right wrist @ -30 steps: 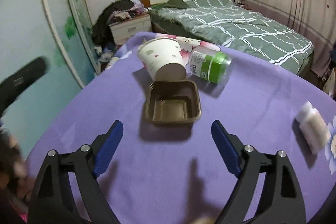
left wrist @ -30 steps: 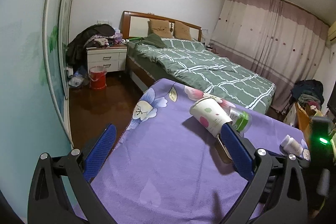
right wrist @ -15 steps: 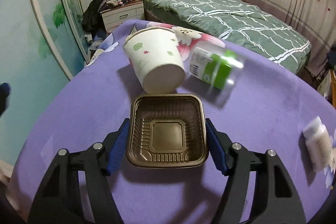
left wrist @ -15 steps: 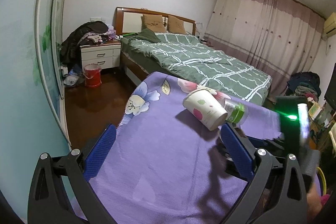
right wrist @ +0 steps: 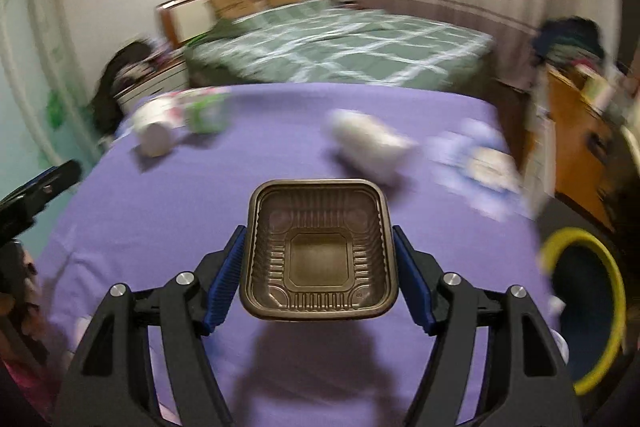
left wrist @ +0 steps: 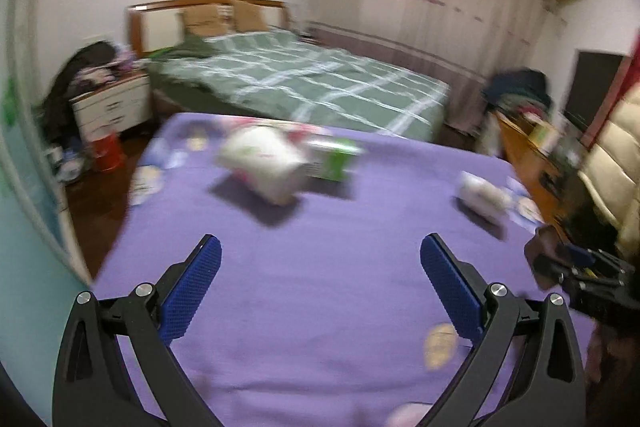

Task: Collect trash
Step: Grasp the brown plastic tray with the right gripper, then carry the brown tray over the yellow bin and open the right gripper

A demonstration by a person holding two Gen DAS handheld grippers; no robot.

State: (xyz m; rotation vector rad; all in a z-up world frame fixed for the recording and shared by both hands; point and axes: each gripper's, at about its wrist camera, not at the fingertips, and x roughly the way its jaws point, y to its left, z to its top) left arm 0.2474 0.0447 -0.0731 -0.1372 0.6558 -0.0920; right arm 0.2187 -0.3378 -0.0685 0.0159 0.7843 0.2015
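Note:
My right gripper point(right wrist: 319, 263) is shut on a brown square plastic tray point(right wrist: 319, 247) and holds it above the purple tablecloth point(right wrist: 200, 219). The tray also shows at the right edge of the left wrist view point(left wrist: 544, 261). My left gripper point(left wrist: 320, 279) is open and empty over the cloth. A white paper cup point(left wrist: 262, 169) lies on its side beside a green-labelled jar point(left wrist: 334, 157); both also show in the right wrist view, the cup point(right wrist: 154, 131) and the jar point(right wrist: 208, 111). A small white bottle point(left wrist: 482, 197) lies at the right, seen too in the right wrist view point(right wrist: 370, 143).
A bin with a yellow rim point(right wrist: 588, 307) stands off the table's right edge. A green bed point(left wrist: 304, 79) lies beyond the table, with a nightstand point(left wrist: 112, 105) and a red bucket point(left wrist: 106, 151) at the left. A wooden desk point(right wrist: 580, 131) is at the right.
My right gripper has lifted the brown tray off the cloth and swung right, away from the cup and jar. My left gripper has swung right too. Both views are blurred by motion.

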